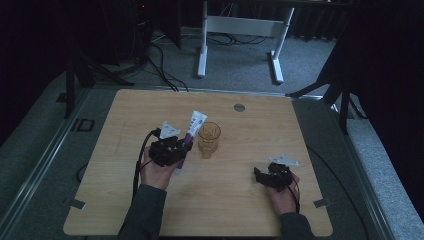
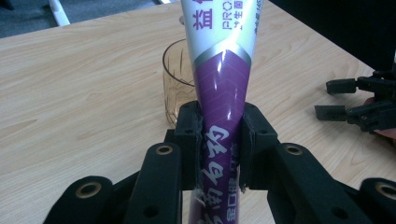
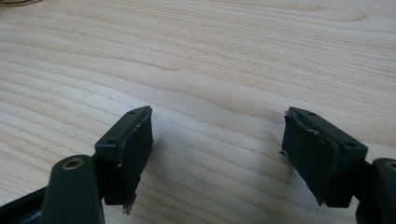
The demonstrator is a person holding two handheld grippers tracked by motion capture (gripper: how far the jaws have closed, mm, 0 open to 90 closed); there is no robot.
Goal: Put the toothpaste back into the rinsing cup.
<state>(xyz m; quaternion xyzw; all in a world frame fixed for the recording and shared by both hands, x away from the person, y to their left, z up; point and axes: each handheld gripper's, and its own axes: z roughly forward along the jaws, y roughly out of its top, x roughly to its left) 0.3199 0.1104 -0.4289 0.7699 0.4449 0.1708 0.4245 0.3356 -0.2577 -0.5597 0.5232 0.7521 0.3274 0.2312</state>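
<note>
The left tool (image 2: pixel 219 140) is clamped on a toothpaste tube (image 2: pixel 222 88), its two black jaws pressing the purple lower part of the tube from either side. The tube rises from the jaws, purple with white lettering at the grip, then a silver band, then white with purple print toward the far end. In the high view the left tool (image 1: pixel 181 148) sits left of the desk's middle, held by the left hand (image 1: pixel 157 172), and the tube (image 1: pixel 192 131) slants up and away from it, lifted off the wood at its far end.

Just beyond the tube stands an amber glass (image 2: pixel 180 77), upright on the desk and empty as far as can be seen; from above the glass (image 1: pixel 209 138) is just to the right of the tube, and whether the two touch cannot be told.

The right tool (image 3: pixel 217 154) has its jaws spread wide apart with nothing between them, only bare wood grain below. It hovers low over the desk (image 3: pixel 210 60). In the high view the right tool (image 1: pixel 260 175) is well to the right of the glass, nearer the person's edge, held by the right hand (image 1: pixel 285 195), with its jaws pointing left. The left gripper view catches the right tool (image 2: pixel 341 100) at its right side, its jaws open.

The desk (image 1: pixel 125 200) is light wood with a small round grey disc (image 1: pixel 239 107) set in it near the far edge. Behind it, on grey carpet, stand the white legs of another desk (image 1: pixel 240 40).
</note>
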